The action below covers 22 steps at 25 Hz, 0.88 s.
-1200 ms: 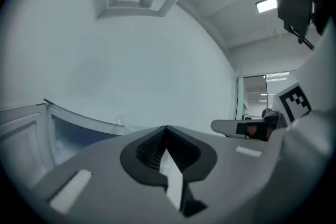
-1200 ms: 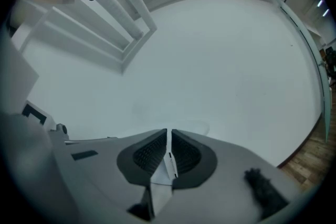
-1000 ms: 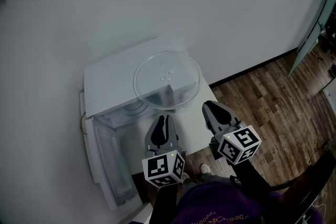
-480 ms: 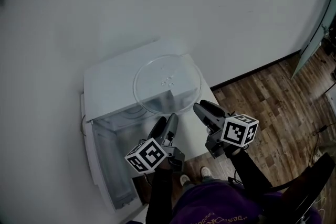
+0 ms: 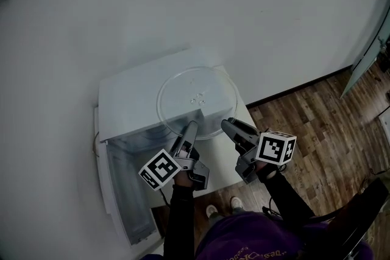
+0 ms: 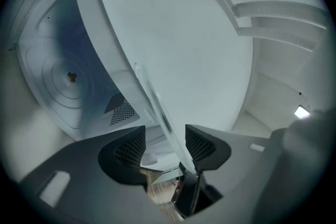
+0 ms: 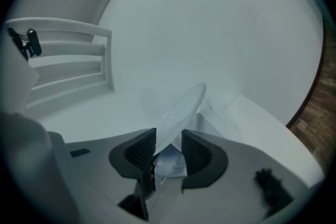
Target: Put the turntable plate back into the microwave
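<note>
The microwave (image 5: 125, 100) stands with its door swung open. The turntable plate (image 5: 198, 100) lies flat on its top, jutting over the front edge. My left claw (image 5: 191, 126) has just been opening and gapes wide around the plate's near rim. My right claw (image 5: 226, 125), also just opened, straddles that rim without pinching it.

Head view: microwave (image 5: 122, 100) cavity mostly hidden under its top and turntable plate (image 5: 198, 94) | person (image 5: 250, 242) cut off at bottom edge
</note>
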Tool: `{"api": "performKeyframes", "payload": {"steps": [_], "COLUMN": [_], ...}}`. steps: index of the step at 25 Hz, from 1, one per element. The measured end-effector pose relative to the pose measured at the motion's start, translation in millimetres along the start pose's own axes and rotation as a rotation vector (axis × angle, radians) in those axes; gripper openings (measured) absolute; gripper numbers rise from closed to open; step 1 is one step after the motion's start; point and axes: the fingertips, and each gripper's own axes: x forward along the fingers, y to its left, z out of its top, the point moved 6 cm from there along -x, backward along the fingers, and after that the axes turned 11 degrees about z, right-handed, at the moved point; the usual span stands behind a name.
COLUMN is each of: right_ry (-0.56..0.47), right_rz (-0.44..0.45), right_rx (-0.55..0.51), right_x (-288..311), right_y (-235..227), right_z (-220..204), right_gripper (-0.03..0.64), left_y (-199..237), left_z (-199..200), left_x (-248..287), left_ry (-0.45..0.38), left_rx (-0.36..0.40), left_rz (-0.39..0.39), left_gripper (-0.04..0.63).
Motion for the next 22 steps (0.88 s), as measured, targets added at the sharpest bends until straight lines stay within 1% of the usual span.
{"api": "performKeyframes", "payload": {"steps": [5,7,10,13,15,19,20,22], "right_ry": [0.011,0.016,0.004,0.006,0.009,0.019,0.018,0.021], "right_rz": [0.002,-0.002,-0.001,-0.008,-0.015,-0.022,-0.02,-0.014], "right_rx": [-0.008,-0.011,0.015,0.029,0.017,0.018,0.023,0.029], "right_x": [0,1,0,-2,-1,-4,-5,-7], "right_y": [-3,-5,-7,-8,-8,-7,-5,0], "right_z": [0,-1,-1,-2,-3,-5,-6,-9], "right_gripper": [0.149,0.143,0.13,0.124,0.123,0.123,0.123,0.123], "left_y": [3,2,2,4,6,4,2,-2], "left_z": [4,3,2,0,-2,-4,-4,-6], "left_x": [9,10,12,11,10,6,4,-2], "left_ry": [-0.002,-0.015,-0.028,-0.04,-0.055,-0.067,-0.067,-0.073], "left_rx": [-0.015,-0.01,-0.019,-0.072,-0.099,-0.093,-0.102,-0.154], "left_rz": [-0.011,-0.026,-0.05,-0.086,-0.107,-0.125,-0.132,-0.16], "left_gripper": [0.163,0.089,0.083,0.069,0.062,0.057,0.057,0.052]}}
